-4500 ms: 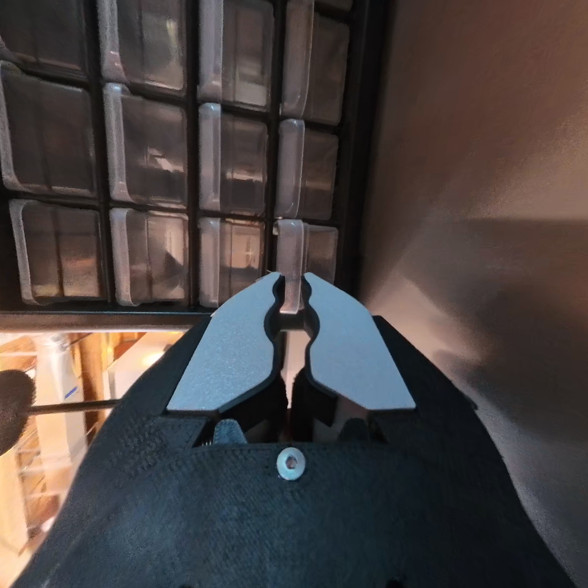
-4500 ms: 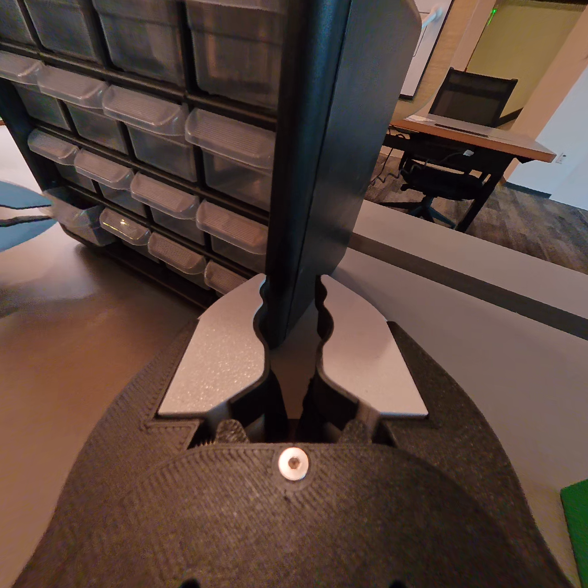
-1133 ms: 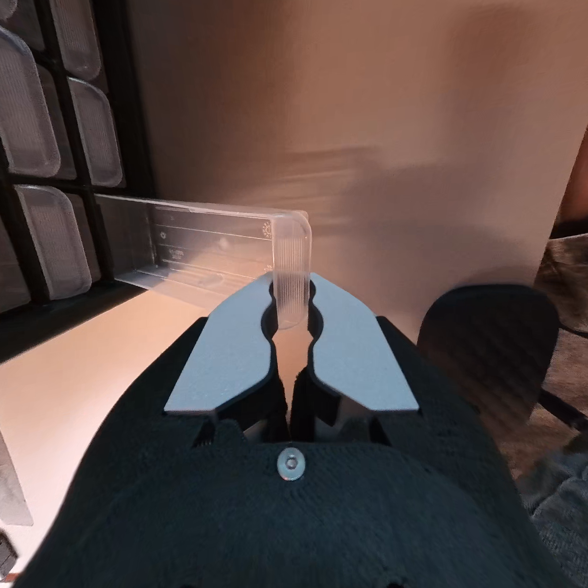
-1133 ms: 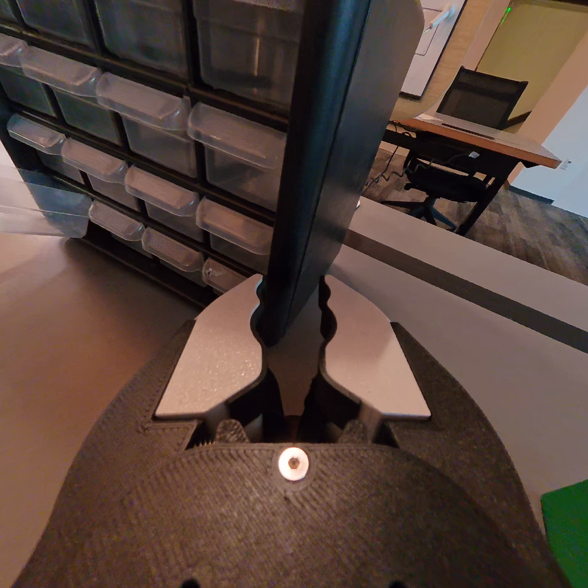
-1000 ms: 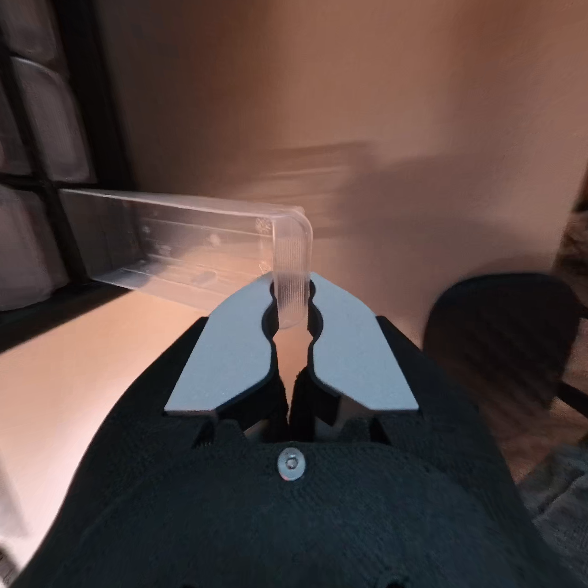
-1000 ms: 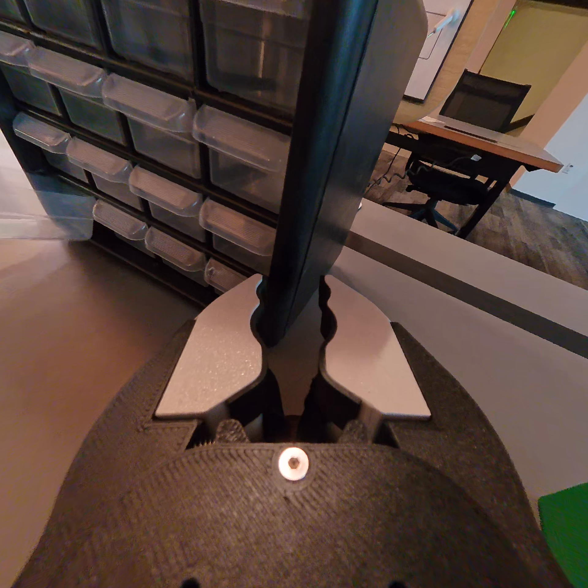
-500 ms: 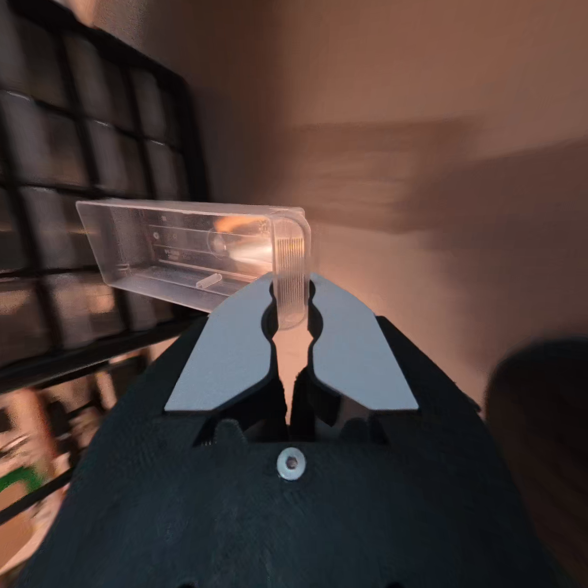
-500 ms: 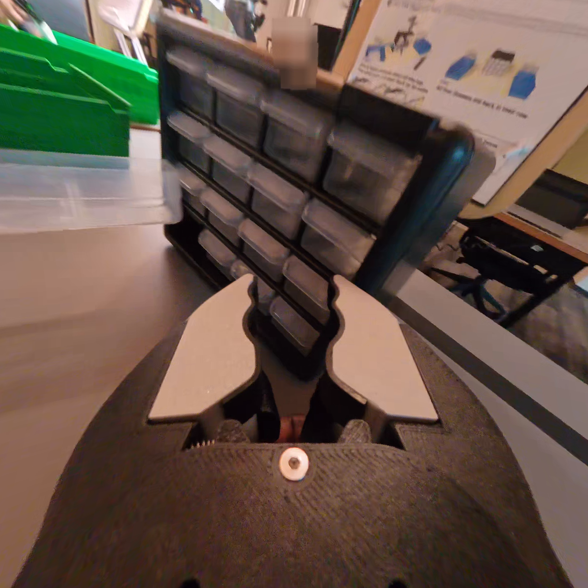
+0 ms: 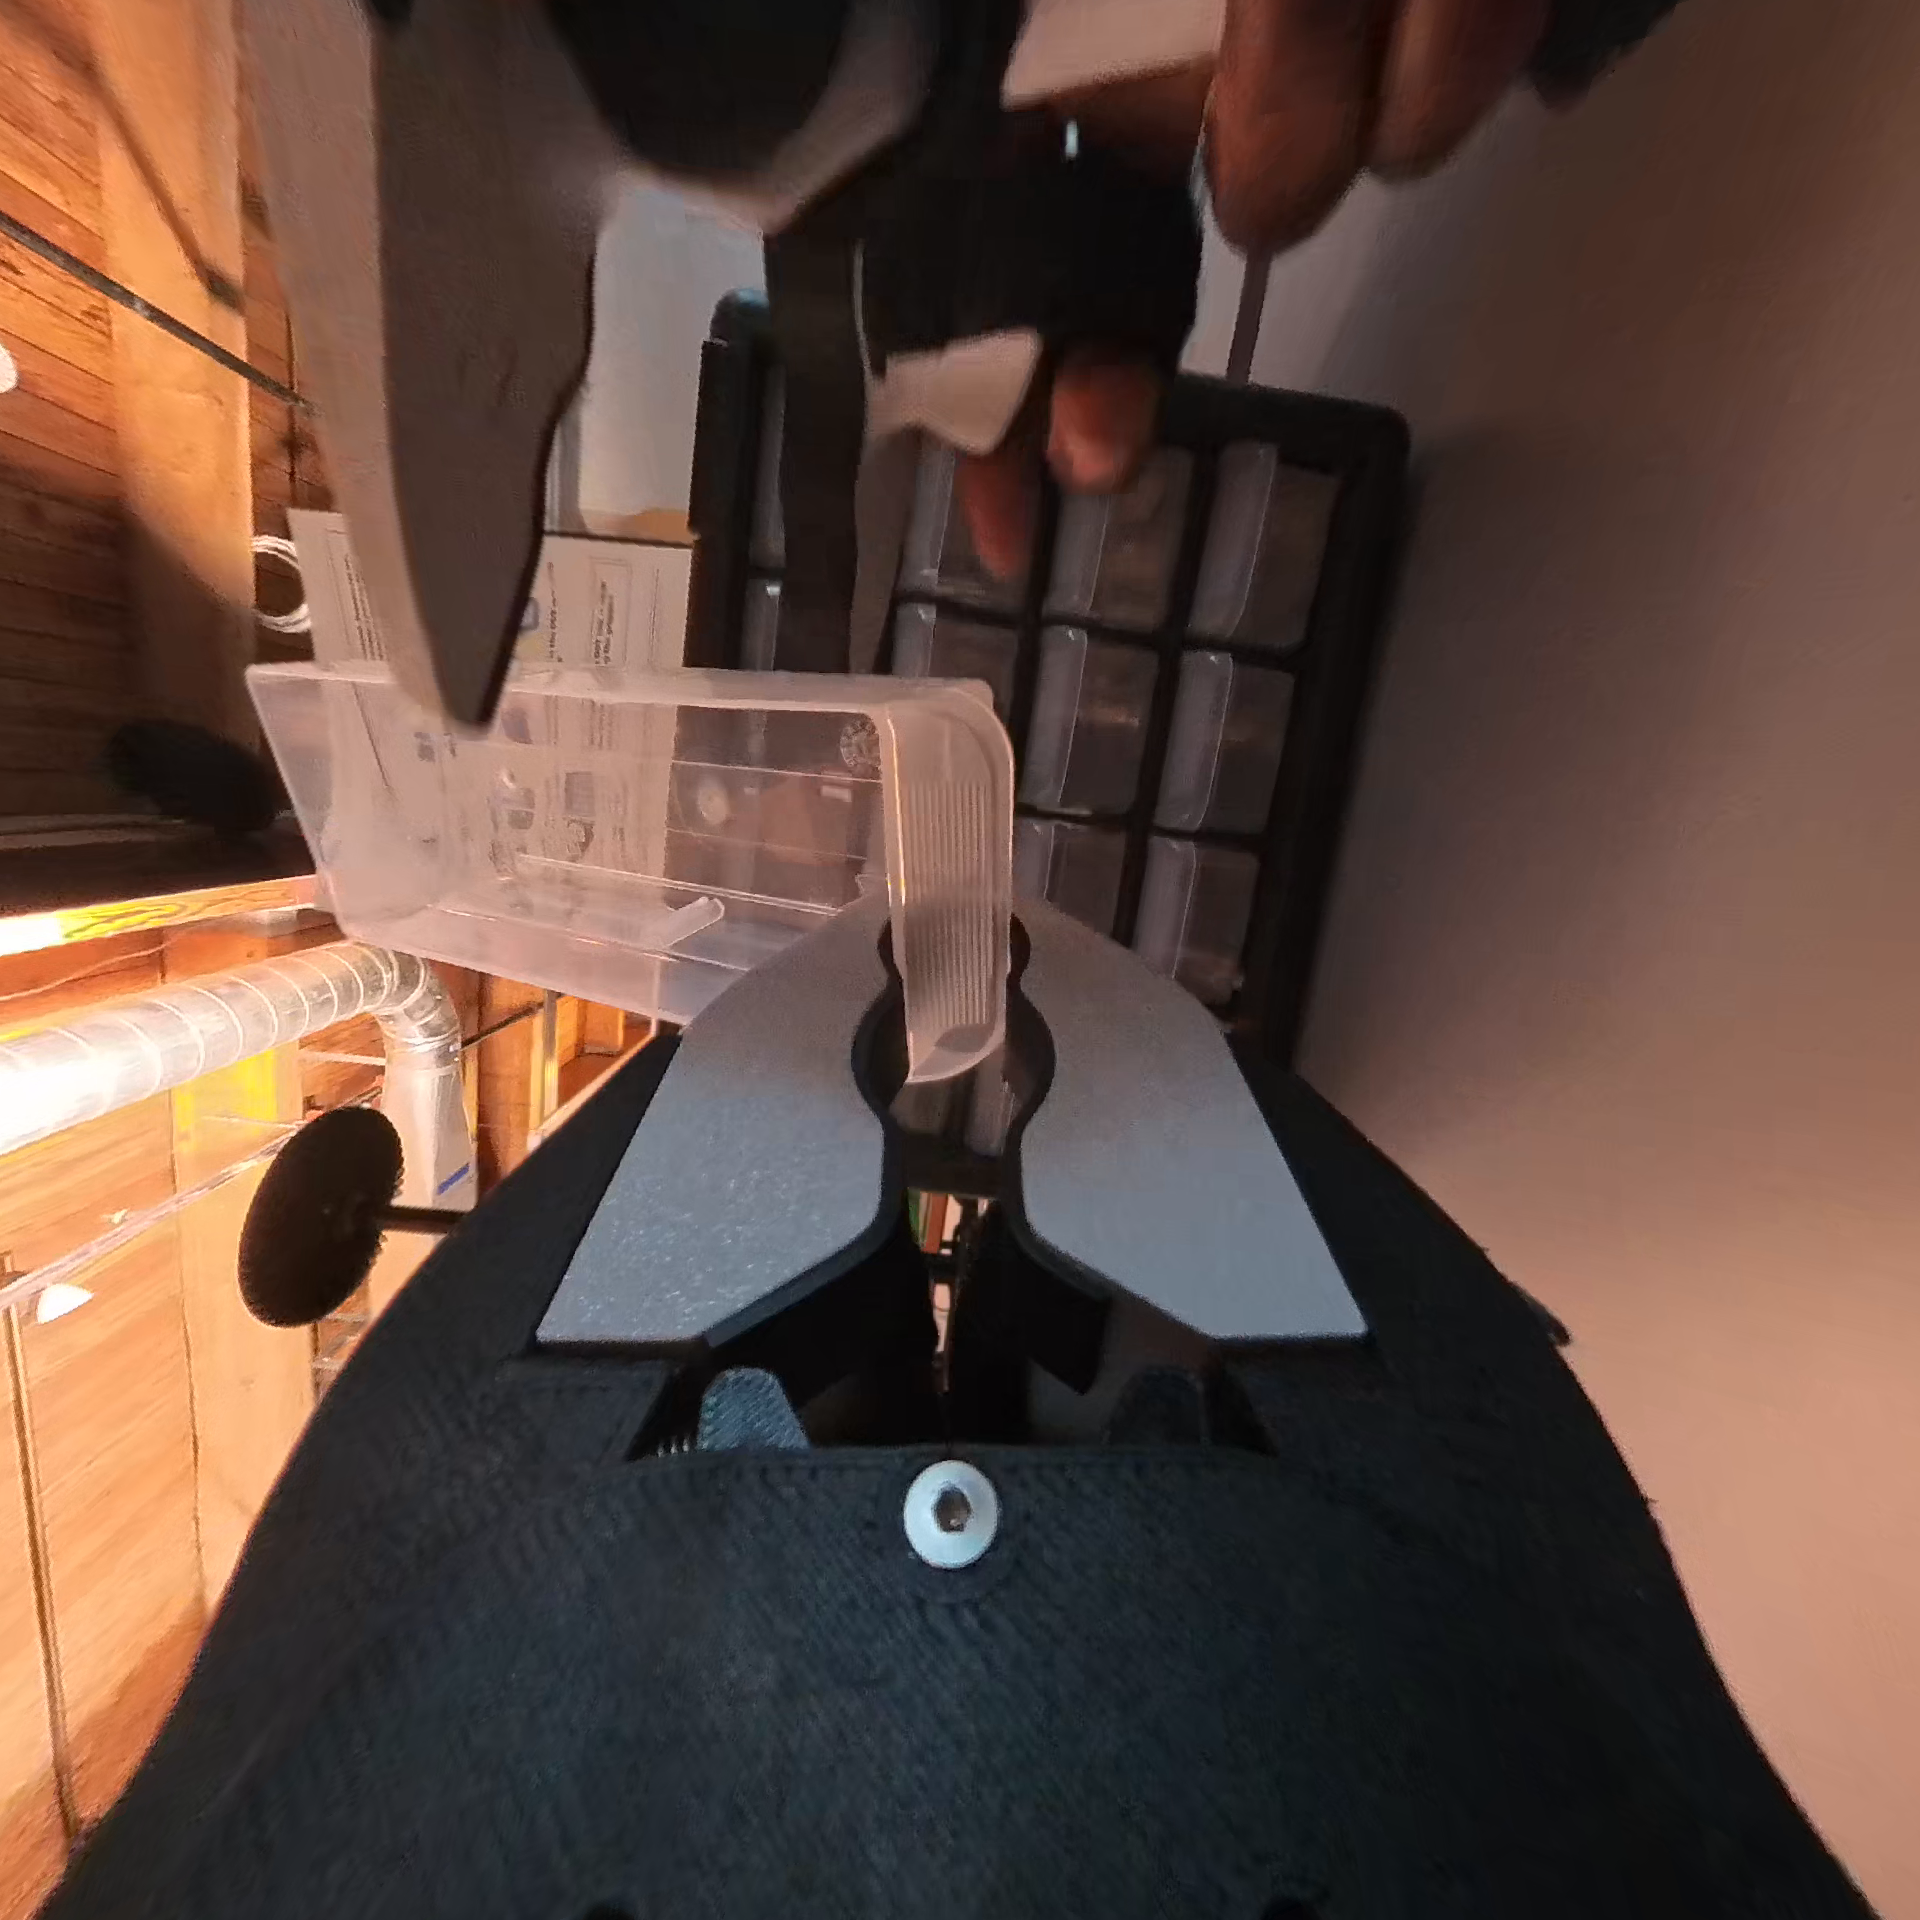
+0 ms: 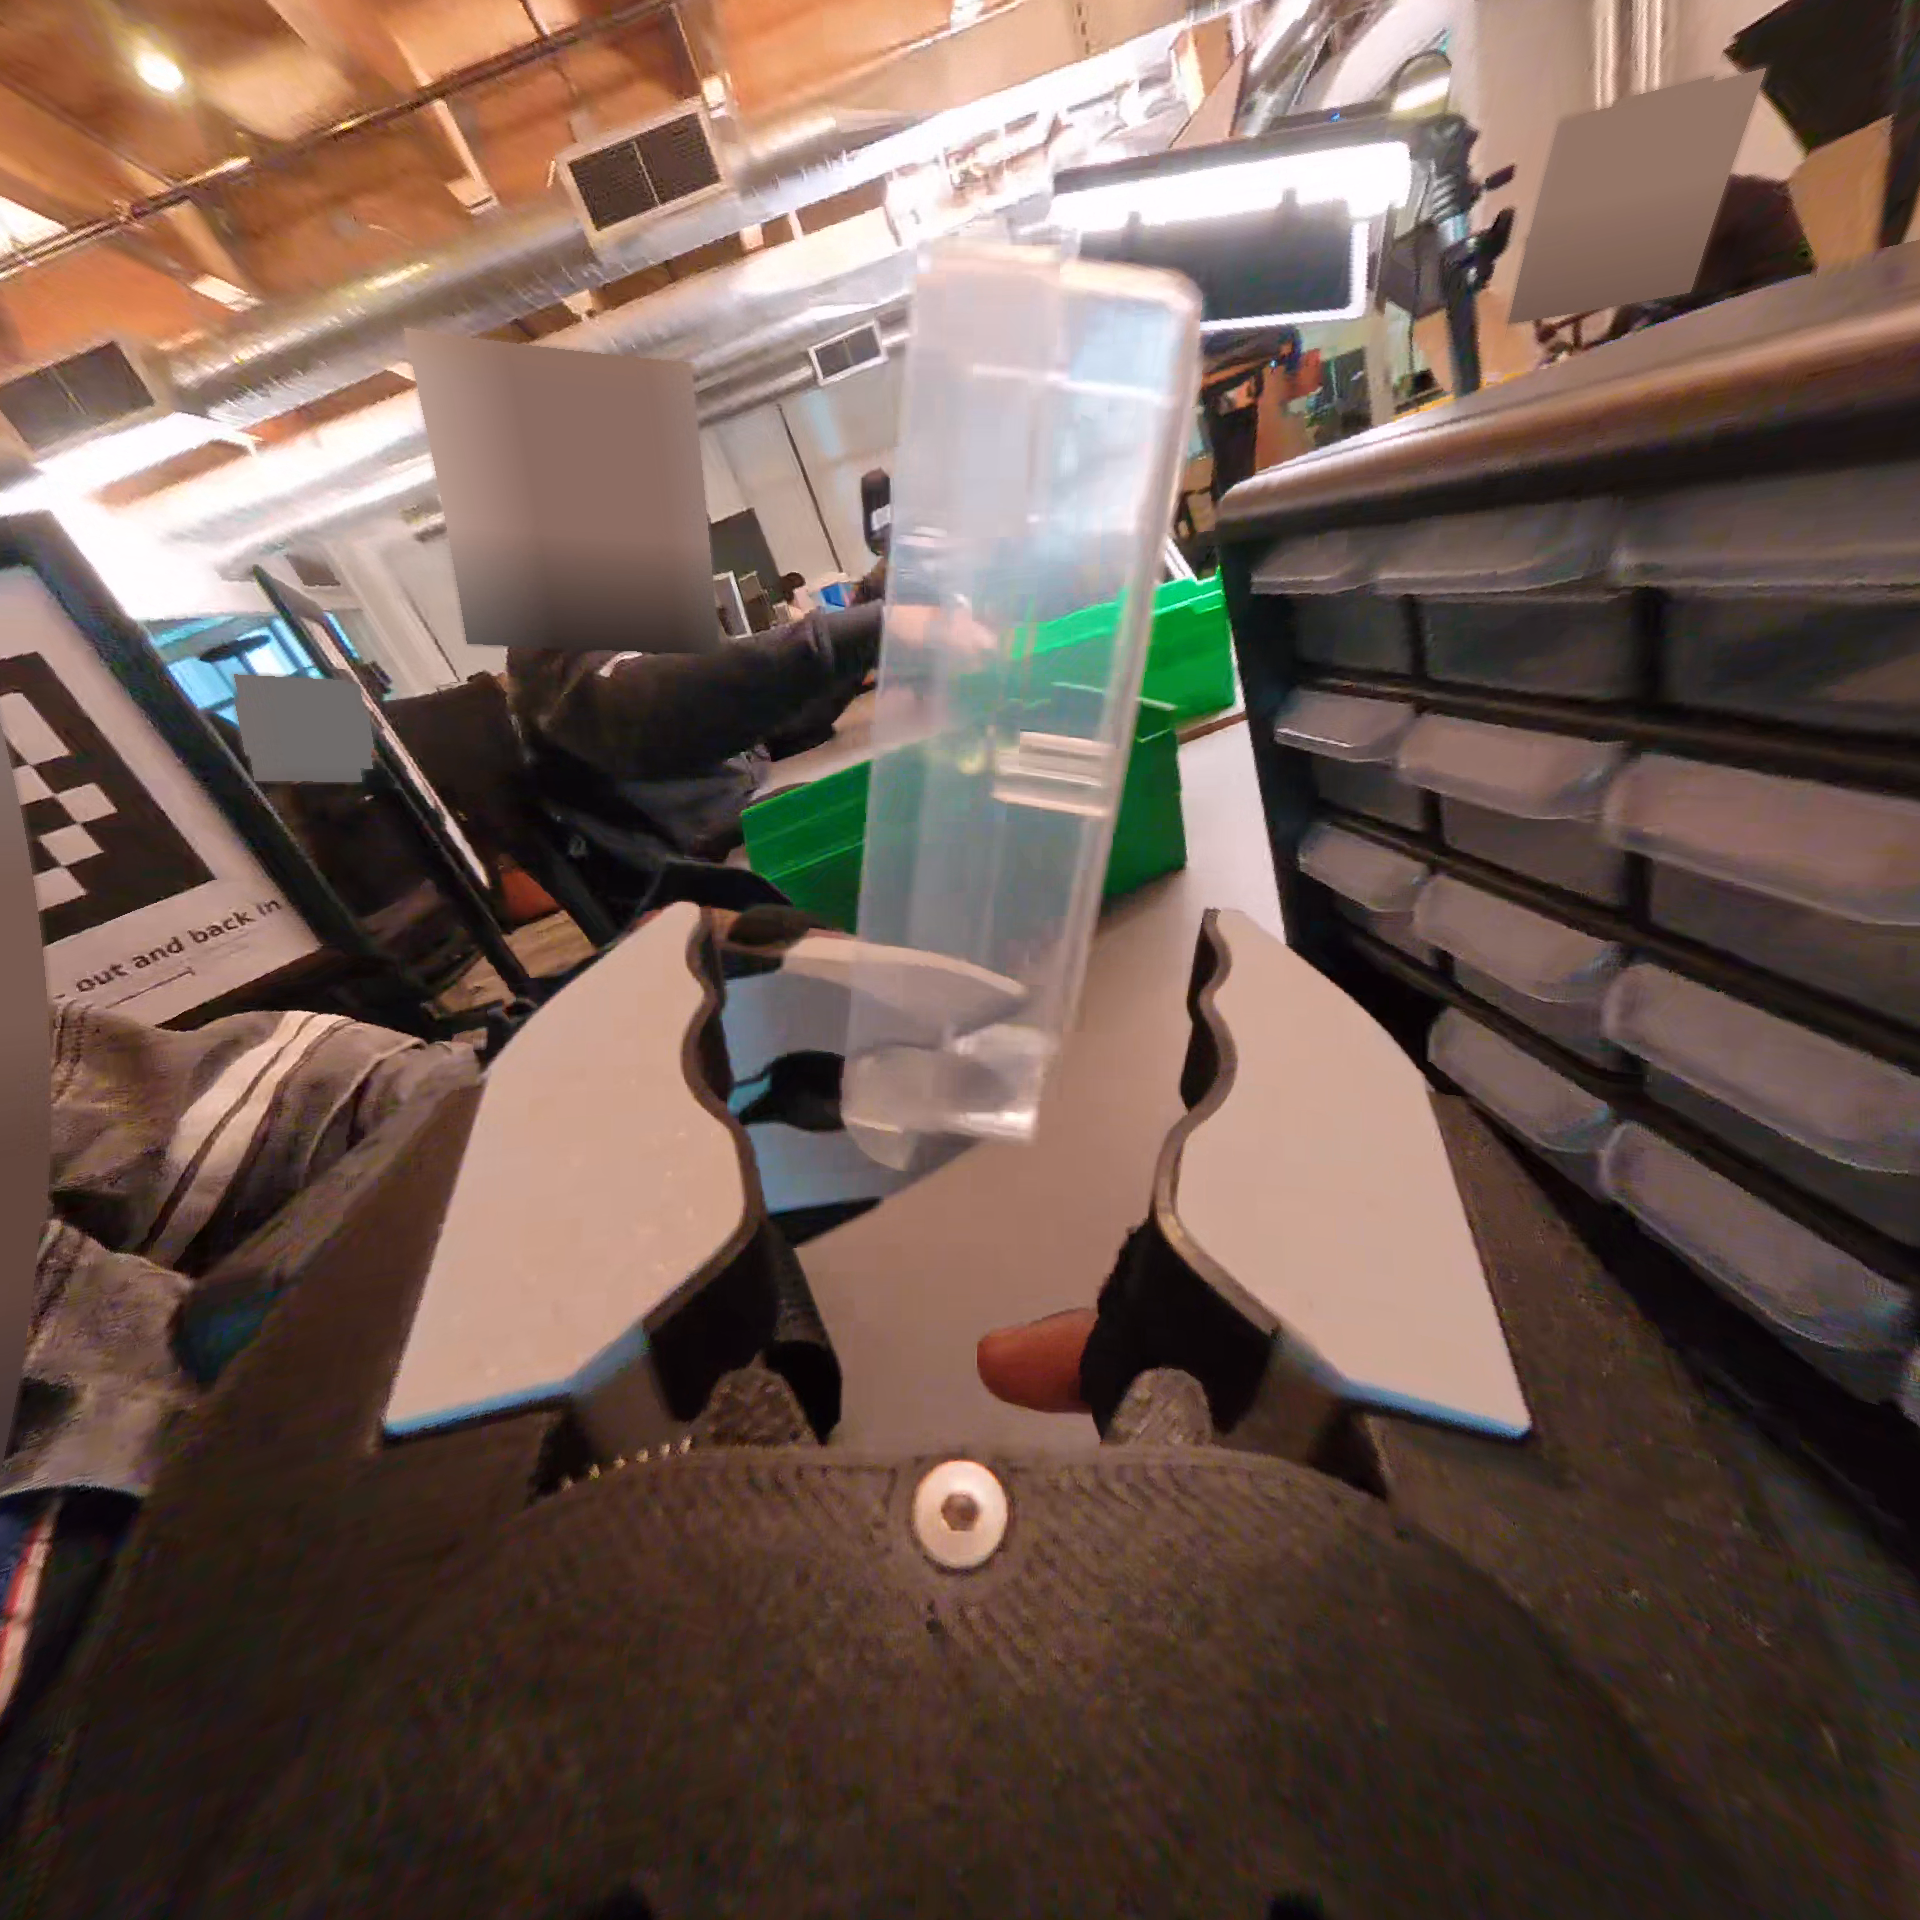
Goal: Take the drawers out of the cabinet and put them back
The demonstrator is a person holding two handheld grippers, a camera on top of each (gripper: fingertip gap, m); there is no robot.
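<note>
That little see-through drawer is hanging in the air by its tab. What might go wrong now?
The left gripper pinches only the clear drawer by its front tab, so the long body could twist or slip out. The open right gripper is close; closing off-centre might knock it. The cabinet stands unheld and could shift when the drawer is pushed back.

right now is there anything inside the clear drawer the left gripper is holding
The clear drawer looks empty through its walls. The left gripper hides the handle end, and the right gripper covers part of the far end.

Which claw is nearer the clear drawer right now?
Left. The left claw is shut on the drawer by its front handle. The right claw is open, with the drawer's body between its fingers, no contact visible.
</note>
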